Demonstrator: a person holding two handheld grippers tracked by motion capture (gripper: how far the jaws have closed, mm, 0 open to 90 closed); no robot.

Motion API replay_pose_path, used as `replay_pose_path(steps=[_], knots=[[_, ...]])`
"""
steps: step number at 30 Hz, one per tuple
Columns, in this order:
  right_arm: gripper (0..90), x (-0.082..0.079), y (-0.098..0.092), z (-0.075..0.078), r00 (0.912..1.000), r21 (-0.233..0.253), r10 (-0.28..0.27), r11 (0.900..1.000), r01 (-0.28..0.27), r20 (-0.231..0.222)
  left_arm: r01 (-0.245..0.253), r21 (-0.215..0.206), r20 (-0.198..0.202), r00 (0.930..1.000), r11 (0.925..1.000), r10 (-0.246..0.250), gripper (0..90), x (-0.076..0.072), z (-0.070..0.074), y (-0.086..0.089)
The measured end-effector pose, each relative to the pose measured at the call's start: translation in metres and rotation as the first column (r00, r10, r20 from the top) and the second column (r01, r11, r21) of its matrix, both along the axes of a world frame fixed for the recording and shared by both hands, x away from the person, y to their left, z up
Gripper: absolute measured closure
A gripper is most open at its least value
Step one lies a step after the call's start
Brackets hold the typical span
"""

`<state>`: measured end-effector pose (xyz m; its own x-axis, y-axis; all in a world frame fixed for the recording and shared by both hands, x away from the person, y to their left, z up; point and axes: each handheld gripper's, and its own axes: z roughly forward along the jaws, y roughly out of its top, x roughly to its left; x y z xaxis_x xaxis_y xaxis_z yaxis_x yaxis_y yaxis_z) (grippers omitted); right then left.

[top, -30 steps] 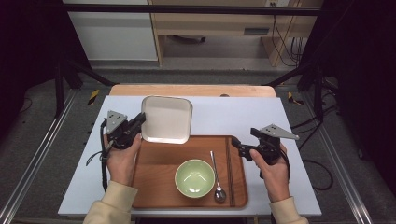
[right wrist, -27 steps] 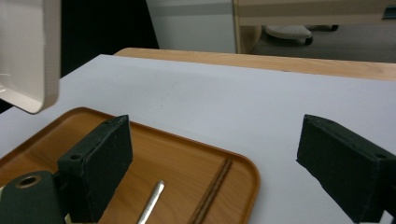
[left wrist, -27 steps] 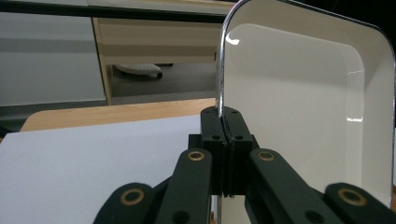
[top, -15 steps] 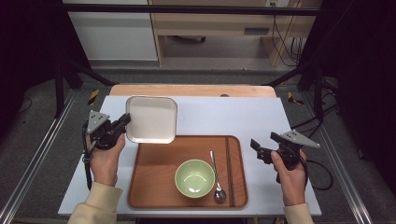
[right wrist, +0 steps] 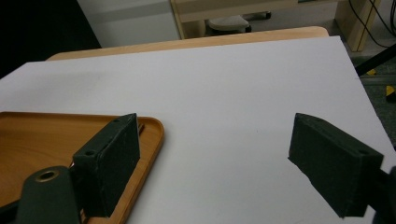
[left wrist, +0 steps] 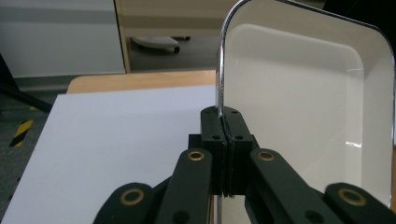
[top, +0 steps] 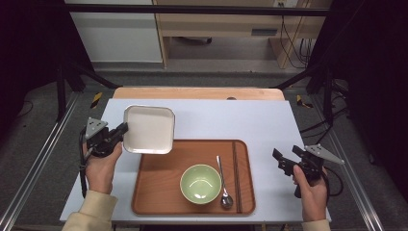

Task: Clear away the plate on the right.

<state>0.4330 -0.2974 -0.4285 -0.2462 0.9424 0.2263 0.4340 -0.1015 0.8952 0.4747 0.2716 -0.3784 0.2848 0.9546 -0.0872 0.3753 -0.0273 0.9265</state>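
Plate transfer, left tool (top: 120,131) pinching the square white plate (top: 148,129) by one rim.

Jaws of the left tool (left wrist: 223,154) are shut tight on the thin left edge of the plate (left wrist: 303,102); the plate sits at the upper-left corner of the wooden tray (top: 159,192), its near edge overlapping the tray rim, and whether it is lifted clear or resting there is hard to tell from above. Right tool (top: 287,162) hovers with jaws wide apart over the white counter (top: 226,120) right of the tray, holding nothing. Green bowl (top: 200,184), spoon (top: 223,185) and chopsticks (top: 235,175) lie on the tray. Risk: a one-sided grip on a slick rim lets the plate pivot or slip, likely dropping onto the tray edge.
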Motion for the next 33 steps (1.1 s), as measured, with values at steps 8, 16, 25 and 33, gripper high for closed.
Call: replay_pose_path(steps=[8,16,25,33], knots=[[10.1,-0.008,-0.008,0.000,0.9990,-0.044,0.019,0.999,-0.017,0.040,0.013,0.027,-0.063,0.9979,0.9995,-0.011,88.9,-0.002,-0.021,-0.001],[12.4,-0.008,-0.008,-0.004,0.9993,-0.072,0.014,0.997,-0.011,0.034,0.029,0.031,-0.090,0.9956,0.9991,-0.026,89.0,-0.004,-0.030,-0.001],[13.8,-0.006,-0.003,-0.006,0.9993,-0.097,0.028,0.995,-0.026,0.024,0.078,0.024,-0.152,0.9856,0.9966,-0.074,89.0,-0.009,-0.042,-0.007],[14.5,-0.006,-0.003,-0.008,0.9993,-0.094,0.036,0.995,-0.035,0.011,0.133,0.030,-0.193,0.9732,0.9906,-0.125,88.9,-0.015,-0.047,-0.018]])
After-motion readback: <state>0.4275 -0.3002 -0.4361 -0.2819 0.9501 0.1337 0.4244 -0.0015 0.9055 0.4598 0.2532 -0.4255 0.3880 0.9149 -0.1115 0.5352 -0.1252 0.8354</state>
